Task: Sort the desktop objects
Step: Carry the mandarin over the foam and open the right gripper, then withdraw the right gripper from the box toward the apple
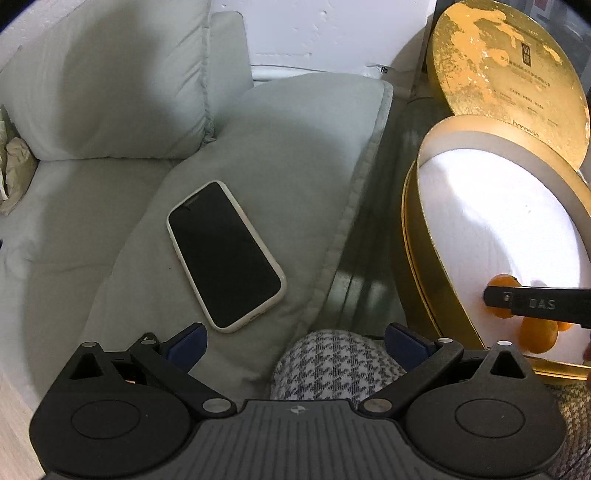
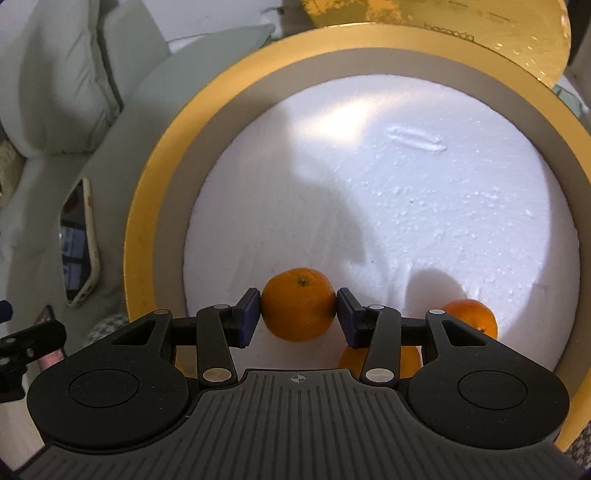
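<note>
Both tools level: right tool [image 2: 299, 317] clamps orange [image 2: 298, 303]; left tool [image 1: 295, 341] gapes wide.

Grey-green sofa cushions [image 1: 110, 85], white wall [image 1: 314, 33], houndstooth fabric [image 1: 332, 365].

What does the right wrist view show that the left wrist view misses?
Only the right wrist view shows the right gripper with its pads against an orange, and the box's whole white floor. Only the left wrist view shows the open left gripper above a checked cloth. Both show the phone on the cushion and the gold box.
</note>
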Motion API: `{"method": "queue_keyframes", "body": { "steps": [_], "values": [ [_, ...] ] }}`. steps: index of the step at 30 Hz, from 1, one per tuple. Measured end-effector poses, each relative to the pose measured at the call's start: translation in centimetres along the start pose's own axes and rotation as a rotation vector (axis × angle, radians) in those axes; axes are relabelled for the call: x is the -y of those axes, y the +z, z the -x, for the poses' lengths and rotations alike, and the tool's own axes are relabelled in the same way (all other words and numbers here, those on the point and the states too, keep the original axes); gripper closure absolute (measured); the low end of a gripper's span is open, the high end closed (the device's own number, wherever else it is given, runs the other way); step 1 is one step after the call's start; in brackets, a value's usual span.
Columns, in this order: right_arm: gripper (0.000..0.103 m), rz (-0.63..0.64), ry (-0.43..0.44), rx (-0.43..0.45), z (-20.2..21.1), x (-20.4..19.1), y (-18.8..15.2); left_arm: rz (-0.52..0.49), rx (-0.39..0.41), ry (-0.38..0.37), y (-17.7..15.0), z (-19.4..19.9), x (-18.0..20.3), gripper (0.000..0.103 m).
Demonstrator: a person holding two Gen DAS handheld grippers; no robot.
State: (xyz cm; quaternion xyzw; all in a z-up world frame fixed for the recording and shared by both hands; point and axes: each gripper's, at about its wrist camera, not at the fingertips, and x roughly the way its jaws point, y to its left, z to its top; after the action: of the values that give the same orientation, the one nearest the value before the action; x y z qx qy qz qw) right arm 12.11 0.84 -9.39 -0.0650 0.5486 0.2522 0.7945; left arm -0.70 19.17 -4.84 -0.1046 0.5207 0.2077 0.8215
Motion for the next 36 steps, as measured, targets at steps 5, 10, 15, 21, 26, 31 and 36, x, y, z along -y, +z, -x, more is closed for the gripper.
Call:
{"method": "queue_keyframes", "body": {
  "steps": [5,10,15,21,26,31,36],
  "values": [
    [0.049,0.033,0.0,0.018,1.4,-0.5,-0.1,-0.017,0.006,-0.004,-0.1,0.4,0.5,0.001],
    [0.045,0.009,0.024,0.081,4.9,0.1,-0.9,-0.048,0.029,-0.005,-0.5,1.7,1.5,0.001],
    [0.043,-0.063,0.058,0.134,8.7,1.9,-3.0,-0.095,0.052,-0.008,-1.5,3.4,2.9,0.001],
    [0.04,-0.169,0.097,0.173,12.4,4.9,-6.5,-0.162,0.079,-0.007,-2.8,5.5,4.8,0.001],
    [0.033,-0.23,0.093,0.209,14.4,7.3,-9.6,-0.236,0.112,-0.008,-3.8,7.3,7.3,0.001],
    [0.019,-0.295,0.088,0.204,15.4,9.2,-12.5,-0.311,0.127,-0.021,-4.7,8.3,10.1,0.001],
    [0.018,-0.32,0.104,0.214,16.0,10.1,-14.2,-0.383,0.132,-0.03,-5.5,8.7,12.3,0.001]
  ]
}}
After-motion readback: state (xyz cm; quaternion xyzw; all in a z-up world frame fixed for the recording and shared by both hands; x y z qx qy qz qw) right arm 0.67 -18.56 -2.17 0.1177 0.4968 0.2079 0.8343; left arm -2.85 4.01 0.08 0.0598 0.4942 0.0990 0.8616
